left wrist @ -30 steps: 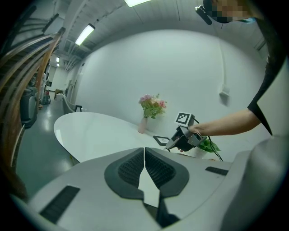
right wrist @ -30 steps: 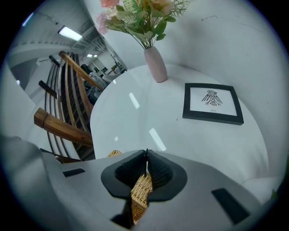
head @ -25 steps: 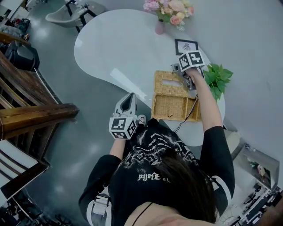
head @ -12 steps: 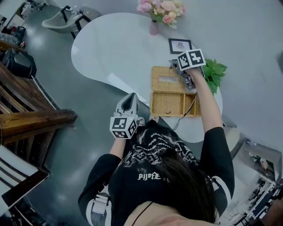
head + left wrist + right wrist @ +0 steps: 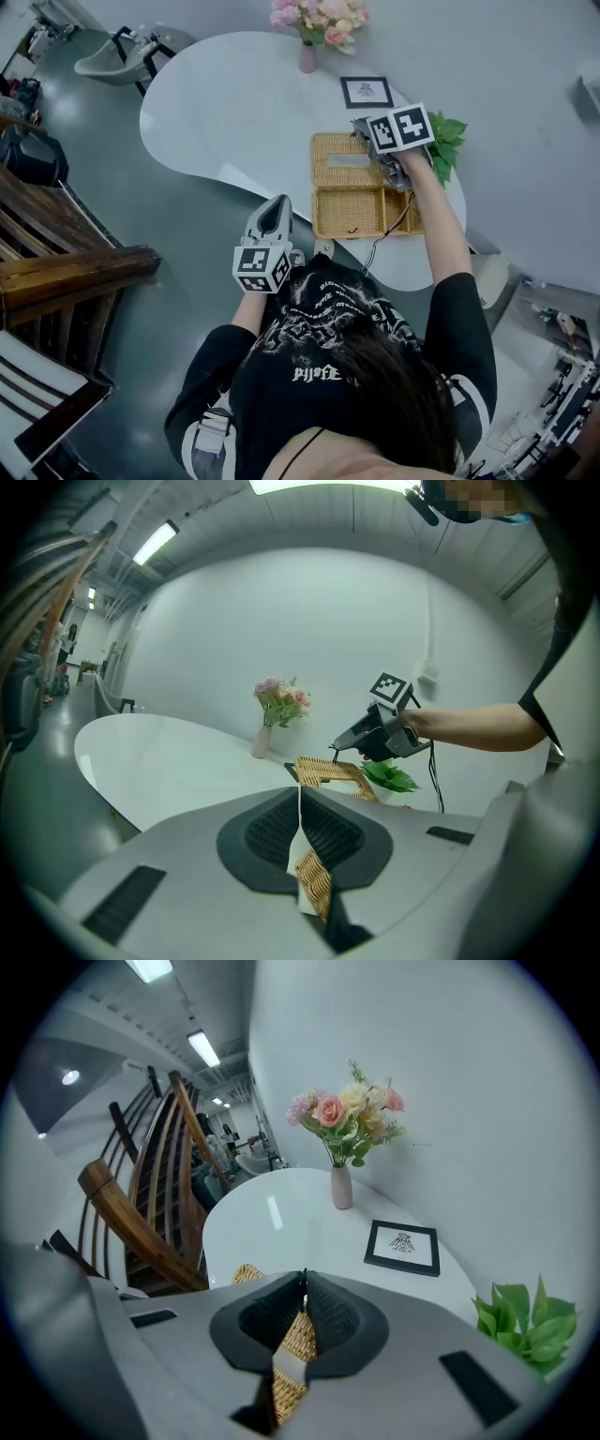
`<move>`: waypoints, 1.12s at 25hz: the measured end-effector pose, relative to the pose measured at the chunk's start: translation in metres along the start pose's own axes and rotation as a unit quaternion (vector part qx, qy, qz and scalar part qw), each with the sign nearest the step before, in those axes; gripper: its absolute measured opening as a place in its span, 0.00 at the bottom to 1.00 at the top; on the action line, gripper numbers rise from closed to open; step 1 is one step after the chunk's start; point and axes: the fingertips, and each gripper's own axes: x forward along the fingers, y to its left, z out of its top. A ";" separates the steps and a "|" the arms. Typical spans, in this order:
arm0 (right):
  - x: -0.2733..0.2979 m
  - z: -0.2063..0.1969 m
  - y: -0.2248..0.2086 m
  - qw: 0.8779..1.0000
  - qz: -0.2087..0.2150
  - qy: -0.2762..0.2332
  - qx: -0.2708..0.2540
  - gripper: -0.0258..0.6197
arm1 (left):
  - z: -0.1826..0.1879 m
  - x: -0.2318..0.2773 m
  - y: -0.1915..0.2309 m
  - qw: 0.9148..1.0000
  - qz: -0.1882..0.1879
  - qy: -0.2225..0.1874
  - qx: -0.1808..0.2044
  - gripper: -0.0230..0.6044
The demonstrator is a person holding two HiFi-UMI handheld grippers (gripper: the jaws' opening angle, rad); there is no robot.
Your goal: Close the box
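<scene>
An open wicker box (image 5: 361,214) stands near the front edge of the white table (image 5: 234,112). Its wicker lid (image 5: 339,161), which has a rectangular slot, is hinged back behind it. In the left gripper view the lid (image 5: 328,772) is tilted up off the table. My right gripper (image 5: 361,129) is shut on the lid's far right corner, and wicker (image 5: 291,1344) shows under its jaws (image 5: 303,1277). My left gripper (image 5: 274,206) hangs off the table's front edge, left of the box, shut with nothing in it (image 5: 300,797).
At the back of the table stand a pink vase of flowers (image 5: 307,56) and a small black picture frame (image 5: 366,91). A green plant (image 5: 448,141) sits right of the lid. A cable (image 5: 386,232) trails over the box. Wooden chairs (image 5: 75,272) stand on the floor at left.
The head view has shifted, so the table and box sit a little higher and further left. My right gripper stays at the lid's corner. My left gripper has hardly moved.
</scene>
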 end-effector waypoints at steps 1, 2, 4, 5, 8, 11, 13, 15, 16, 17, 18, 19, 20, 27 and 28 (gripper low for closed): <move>-0.004 0.000 0.003 1.000 -0.002 -0.005 -0.003 0.11 | 0.001 -0.001 -0.001 1.000 -0.003 0.000 0.001 0.08; -0.008 0.001 0.005 1.000 -0.002 -0.011 -0.003 0.11 | 0.002 -0.001 -0.002 1.000 -0.005 0.000 0.003 0.08; -0.017 0.001 0.011 1.000 -0.002 -0.022 -0.001 0.11 | 0.003 -0.002 -0.003 1.000 -0.009 -0.001 0.006 0.08; -0.021 0.000 0.013 1.000 -0.005 -0.028 0.000 0.11 | 0.002 -0.002 -0.003 1.000 -0.011 -0.001 0.007 0.08; -0.033 -0.004 0.019 0.999 -0.014 -0.042 0.004 0.11 | 0.001 -0.005 -0.007 1.000 -0.018 -0.004 0.005 0.08; -0.043 -0.009 0.022 0.998 -0.024 -0.051 0.008 0.11 | -0.001 -0.006 -0.012 1.000 -0.030 -0.002 0.007 0.08; -0.049 -0.011 0.024 0.998 -0.030 -0.057 0.006 0.11 | -0.002 -0.007 -0.016 0.999 -0.037 -0.001 0.009 0.08; -0.055 -0.012 0.029 0.997 -0.030 -0.069 0.010 0.11 | -0.003 -0.009 -0.020 0.999 -0.044 -0.001 0.011 0.08; -0.059 -0.012 0.031 0.997 -0.032 -0.074 0.011 0.11 | -0.003 -0.010 -0.022 0.999 -0.048 -0.001 0.012 0.08; -0.061 -0.014 0.032 0.996 -0.036 -0.076 0.010 0.11 | -0.003 -0.010 -0.024 0.999 -0.051 -0.002 0.013 0.08; -0.064 -0.016 0.033 0.996 -0.039 -0.078 0.009 0.11 | -0.003 -0.011 -0.026 0.998 -0.054 -0.002 0.013 0.08; -0.067 -0.018 0.034 0.996 -0.041 -0.080 0.009 0.11 | -0.004 -0.012 -0.027 0.998 -0.056 -0.002 0.014 0.08; -0.069 -0.020 0.036 0.996 -0.041 -0.083 0.010 0.11 | -0.004 -0.013 -0.028 0.998 -0.058 -0.002 0.015 0.08; -0.086 -0.028 0.048 0.994 -0.046 -0.097 0.017 0.11 | -0.002 -0.022 -0.030 0.998 -0.066 -0.005 0.020 0.08; -0.089 -0.029 0.051 0.994 -0.045 -0.099 0.015 0.11 | -0.001 -0.024 -0.029 0.998 -0.067 -0.005 0.020 0.08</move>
